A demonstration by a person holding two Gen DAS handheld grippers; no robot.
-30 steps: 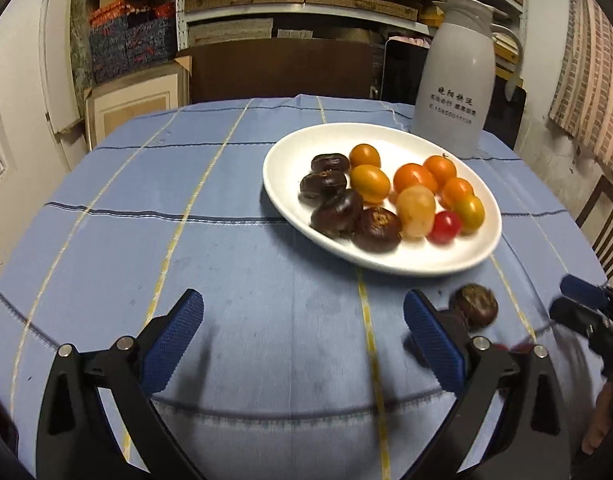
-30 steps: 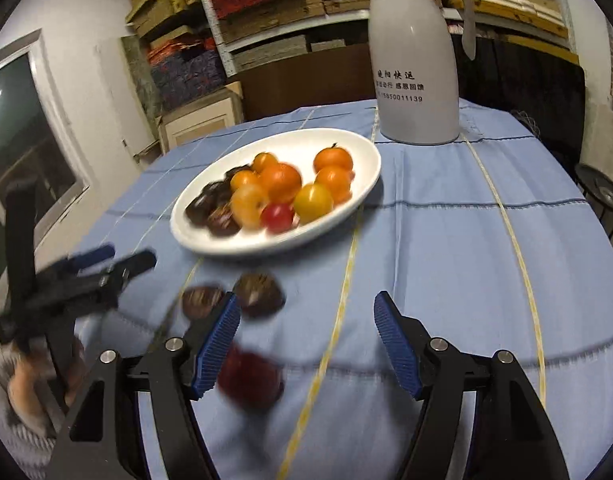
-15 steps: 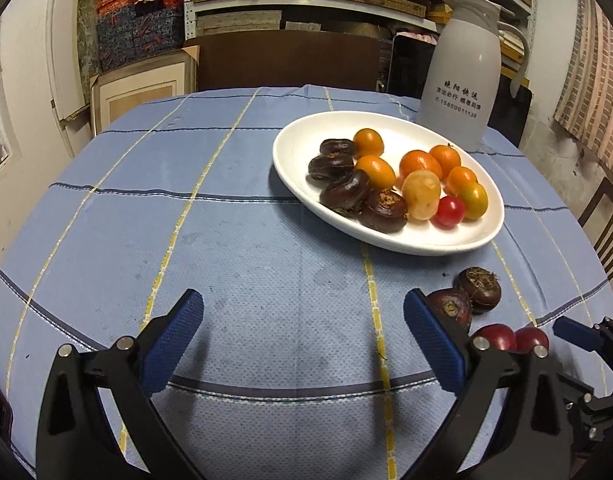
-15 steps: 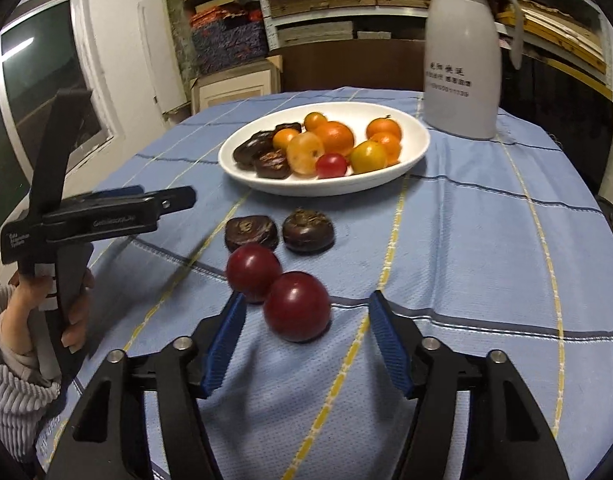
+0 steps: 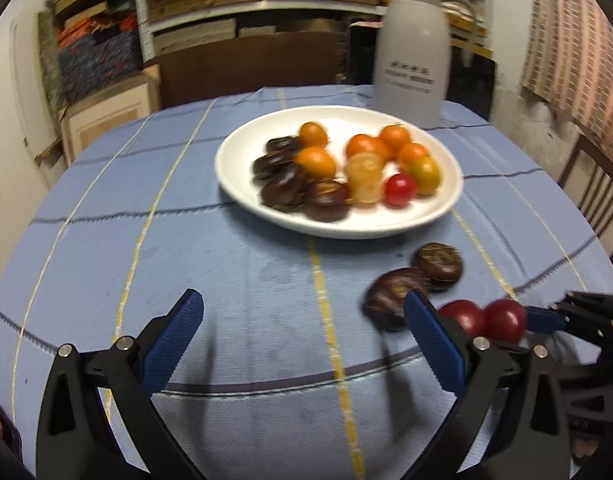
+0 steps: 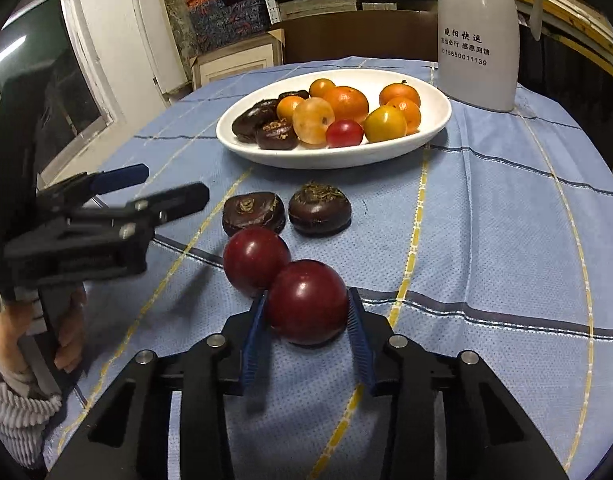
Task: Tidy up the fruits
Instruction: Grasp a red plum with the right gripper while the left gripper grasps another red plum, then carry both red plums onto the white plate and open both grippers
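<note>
On the blue cloth in front of the white plate (image 6: 390,151) lie two dark brown chestnuts (image 6: 253,212) and two dark red round fruits. My right gripper (image 6: 306,300) is closing, and its blue pads (image 6: 356,336) press both sides of the nearer red fruit (image 6: 306,304). The other red fruit (image 6: 255,260) touches it on the left. The plate holds orange and yellow tomatoes (image 6: 346,102), one red tomato (image 6: 343,133) and several chestnuts. My left gripper (image 5: 302,304) hovers open over bare cloth, just left of the loose chestnuts (image 5: 394,294).
A white thermos jug (image 6: 478,32) stands behind the plate at the right. A wooden chair (image 5: 594,200) stands off the table's right side. Shelves and boxes fill the back wall. A person's hand (image 6: 10,336) holds the left gripper at the table's left edge.
My right gripper came down around the nearer red fruit and its jaws narrowed onto it. The left gripper shifted sideways, staying open.
</note>
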